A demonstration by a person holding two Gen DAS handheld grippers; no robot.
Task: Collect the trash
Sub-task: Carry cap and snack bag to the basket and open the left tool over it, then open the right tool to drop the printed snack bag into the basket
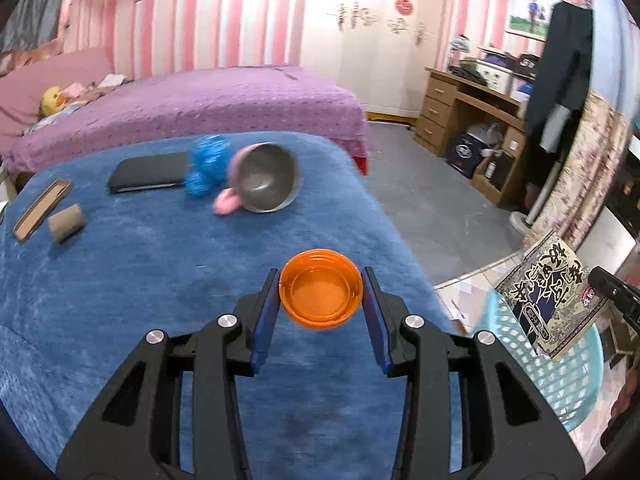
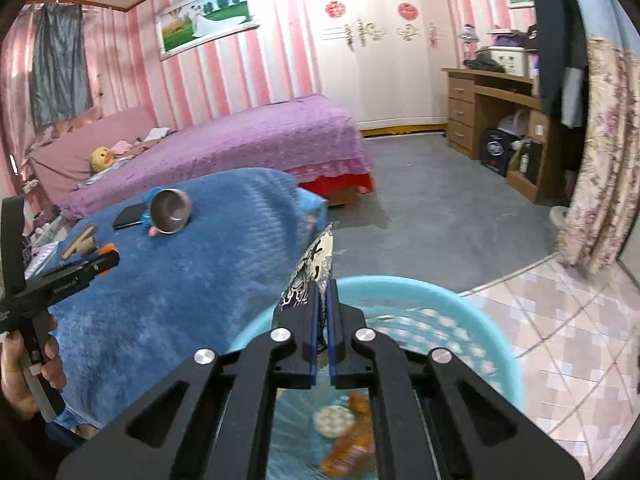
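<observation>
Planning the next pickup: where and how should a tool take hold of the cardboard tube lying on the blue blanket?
Grip the cardboard tube across its middle, coming from above. It lies on its side on the blue blanket, so its curved walls face up, with blanket on both sides for the fingers. Turn the tool crosswise to its length; the flat cardboard piece lies close alongside.

Two grippers: the left gripper (image 1: 321, 300) and the right gripper (image 2: 323, 312). One orange lid (image 1: 321, 299), one printed wrapper (image 1: 544, 300), one light blue basket (image 2: 500, 344). Inside the basket, perhaps two scraps, blurred. On the blue blanket (image 1: 160, 280): one metal bowl (image 1: 266, 178), one black case (image 1: 150, 172), one cardboard tube (image 1: 66, 223), one cardboard strip (image 1: 42, 210).
</observation>
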